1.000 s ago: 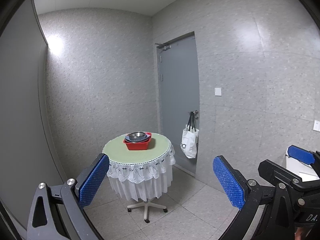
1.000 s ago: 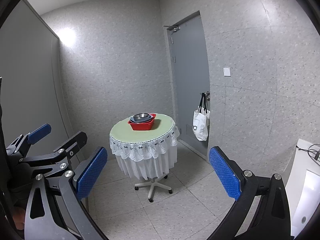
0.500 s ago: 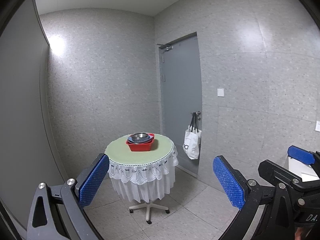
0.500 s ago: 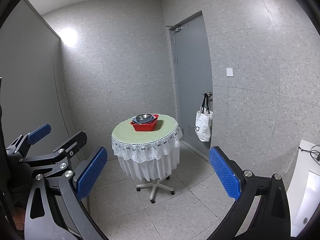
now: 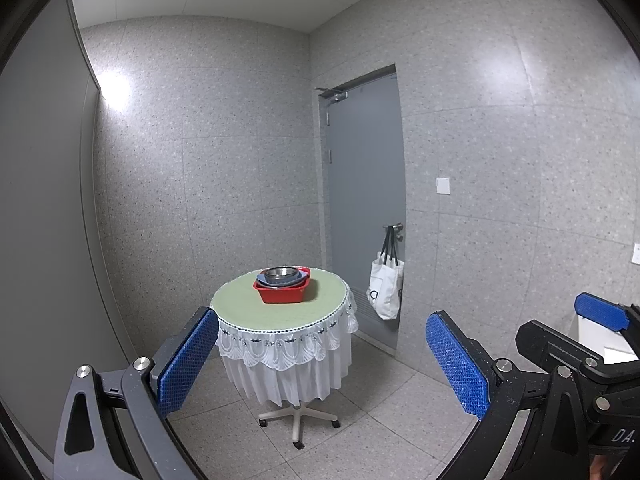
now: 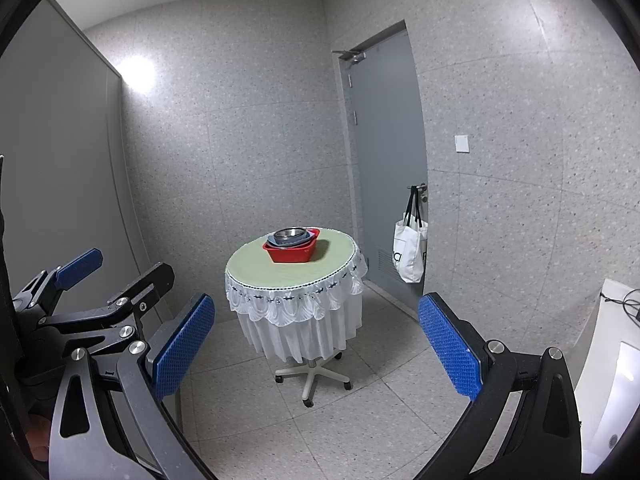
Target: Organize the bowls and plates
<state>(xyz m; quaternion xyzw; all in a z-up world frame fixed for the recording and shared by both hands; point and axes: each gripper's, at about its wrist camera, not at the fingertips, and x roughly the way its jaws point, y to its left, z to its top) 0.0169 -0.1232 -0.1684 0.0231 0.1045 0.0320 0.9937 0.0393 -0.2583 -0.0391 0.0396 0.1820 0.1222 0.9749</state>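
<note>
A red basin [image 5: 282, 293] stands on a small round table [image 5: 256, 312] with a green top and white lace skirt. In it sit a blue dish [image 5: 266, 279] and a metal bowl [image 5: 281, 271], stacked. The right wrist view shows the same basin [image 6: 291, 252], bowl [image 6: 291, 234] and table [image 6: 256, 272]. My left gripper [image 5: 322, 364] is open and empty, well short of the table. My right gripper [image 6: 316, 350] is open and empty, also well short. The left gripper's tool [image 6: 96, 304] shows at the left of the right wrist view.
The table stands on a wheeled pedestal [image 5: 298, 420] on a tiled floor. A grey door [image 5: 364, 200] at the right has a white tote bag [image 5: 385, 290] hung on its handle. A white unit [image 6: 612, 380] stands at the far right. Grey walls close the room.
Both views have shifted a little: the table and basin sit slightly further right and higher in the frames. Both grippers stay open and empty.
</note>
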